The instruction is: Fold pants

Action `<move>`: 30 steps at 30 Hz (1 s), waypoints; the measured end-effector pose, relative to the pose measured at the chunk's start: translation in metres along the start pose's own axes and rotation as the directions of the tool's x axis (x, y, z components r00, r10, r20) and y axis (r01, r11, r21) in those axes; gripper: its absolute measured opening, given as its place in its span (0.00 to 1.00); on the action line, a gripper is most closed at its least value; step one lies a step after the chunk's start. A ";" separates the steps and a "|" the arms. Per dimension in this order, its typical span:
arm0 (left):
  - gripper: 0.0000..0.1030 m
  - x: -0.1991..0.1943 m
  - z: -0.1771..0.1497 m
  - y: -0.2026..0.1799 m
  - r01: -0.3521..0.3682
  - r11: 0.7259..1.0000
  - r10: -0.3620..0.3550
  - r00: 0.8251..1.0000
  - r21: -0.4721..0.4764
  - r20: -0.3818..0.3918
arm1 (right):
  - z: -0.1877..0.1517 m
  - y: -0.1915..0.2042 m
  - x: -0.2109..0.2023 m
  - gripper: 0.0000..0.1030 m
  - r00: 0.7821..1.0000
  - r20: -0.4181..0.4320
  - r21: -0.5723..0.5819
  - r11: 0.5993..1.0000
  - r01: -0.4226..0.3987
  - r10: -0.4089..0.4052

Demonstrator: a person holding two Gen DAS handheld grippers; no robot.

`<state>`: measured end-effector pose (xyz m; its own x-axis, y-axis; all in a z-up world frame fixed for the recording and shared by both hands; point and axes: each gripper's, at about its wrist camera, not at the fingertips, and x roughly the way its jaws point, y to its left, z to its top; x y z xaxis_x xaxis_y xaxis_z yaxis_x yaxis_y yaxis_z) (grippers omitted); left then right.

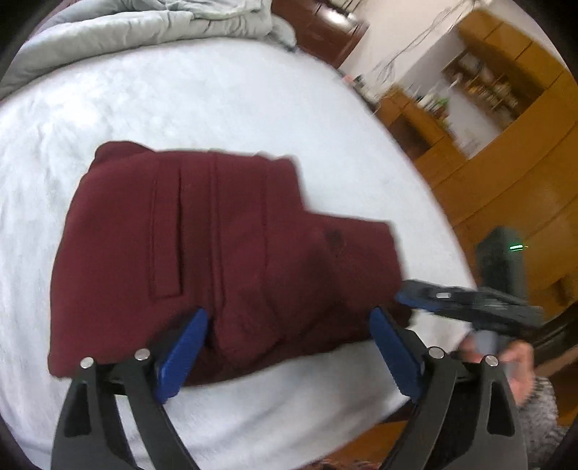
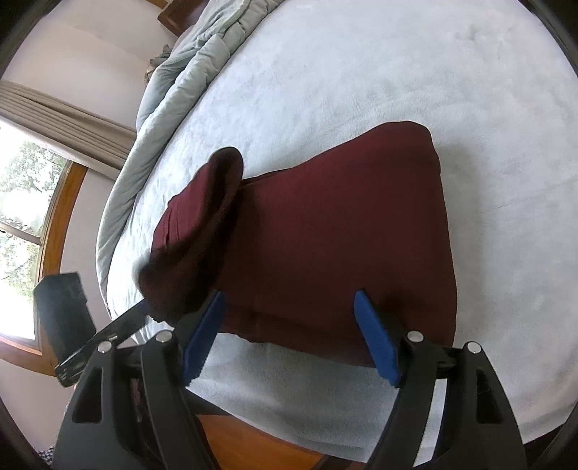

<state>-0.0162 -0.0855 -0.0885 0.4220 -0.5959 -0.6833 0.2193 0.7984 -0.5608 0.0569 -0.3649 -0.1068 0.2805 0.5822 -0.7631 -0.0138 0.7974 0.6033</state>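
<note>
The maroon pants (image 1: 202, 246) lie folded into a thick pad on the white bed cover (image 1: 216, 101), a back pocket facing up. My left gripper (image 1: 289, 314) hangs open over their near edge, blue pads wide apart with nothing pinched. In the right wrist view the pants (image 2: 336, 231) have a blurred flap (image 2: 202, 224) standing up at their left end, where the left gripper (image 2: 141, 311) reaches in. My right gripper (image 2: 289, 294) is open at the near edge, pads clear of the cloth. In the left wrist view it (image 1: 415, 296) sits at the pants' right corner, with a hand (image 1: 520, 361) behind it.
A grey duvet (image 1: 126, 32) is bunched along the far side of the bed. Wooden cabinets and shelves (image 1: 505, 108) stand past the right side. The wooden floor (image 2: 253, 444) shows just below the near bed edge, and a window (image 2: 21, 202) is at the left.
</note>
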 end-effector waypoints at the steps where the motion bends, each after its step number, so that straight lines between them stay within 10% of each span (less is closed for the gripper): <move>1: 0.93 -0.008 -0.001 0.002 0.036 0.999 -0.036 0.999 -0.022 0.007 | 0.000 0.001 -0.001 0.75 1.000 0.001 -0.001 1.000 -0.010 0.010; 4: 0.96 -0.045 -0.001 0.023 0.104 0.985 -0.094 0.992 -0.134 0.083 | 0.006 0.012 -0.002 0.82 0.999 -0.006 -0.002 0.999 -0.039 0.039; 9: 0.96 -0.047 0.001 0.060 -0.162 0.967 0.170 0.985 -0.197 0.022 | 0.019 0.035 0.020 0.84 0.991 -0.076 0.019 0.994 -0.106 0.107; 15: 0.96 -0.025 -0.005 0.071 -0.261 0.945 0.258 0.965 -0.198 -0.045 | 0.026 0.058 0.053 0.84 0.980 -0.153 0.043 0.991 -0.124 0.129; 23: 0.96 -0.007 -0.012 0.075 -0.230 0.936 0.212 0.973 -0.266 -0.097 | 0.021 0.075 0.093 0.80 0.976 -0.213 -0.015 0.998 -0.056 0.051; 30: 0.96 -0.020 -0.013 0.088 -0.184 0.918 0.165 0.983 -0.350 -0.082 | 0.019 0.081 0.101 0.21 0.965 -0.227 -0.031 0.990 -0.139 0.129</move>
<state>-0.0165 -0.0046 -0.1305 0.3789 -0.4608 -0.8026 -0.1841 0.8124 -0.5533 0.1028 -0.2446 -0.1306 0.0510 0.7008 -0.7115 -0.0821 0.7130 0.6963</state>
